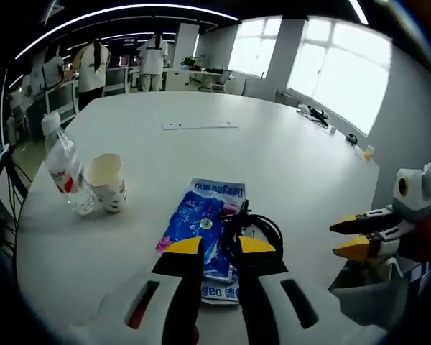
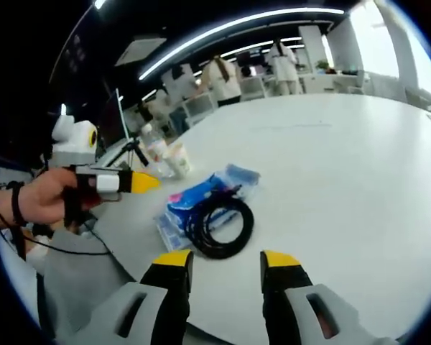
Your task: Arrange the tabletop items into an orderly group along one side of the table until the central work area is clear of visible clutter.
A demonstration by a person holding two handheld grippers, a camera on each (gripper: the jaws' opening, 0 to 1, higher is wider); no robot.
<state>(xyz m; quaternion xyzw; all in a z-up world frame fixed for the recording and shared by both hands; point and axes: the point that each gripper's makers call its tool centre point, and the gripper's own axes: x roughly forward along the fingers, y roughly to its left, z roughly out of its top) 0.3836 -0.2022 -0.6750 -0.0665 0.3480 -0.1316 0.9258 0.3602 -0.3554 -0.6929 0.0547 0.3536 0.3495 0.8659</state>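
Hovering just over the blue wipes pack and the coiled black cable lying on it, the left gripper has its 2 yellow-tipped jaws apart and holds nothing, likely so it can grab the cable or the pack. The right gripper waits near the cable with its jaws apart too and empty, ready to help. Near the edge of the white table stand 1 water bottle and 1 paper cup close together, but I cannot see what is inside the cup.
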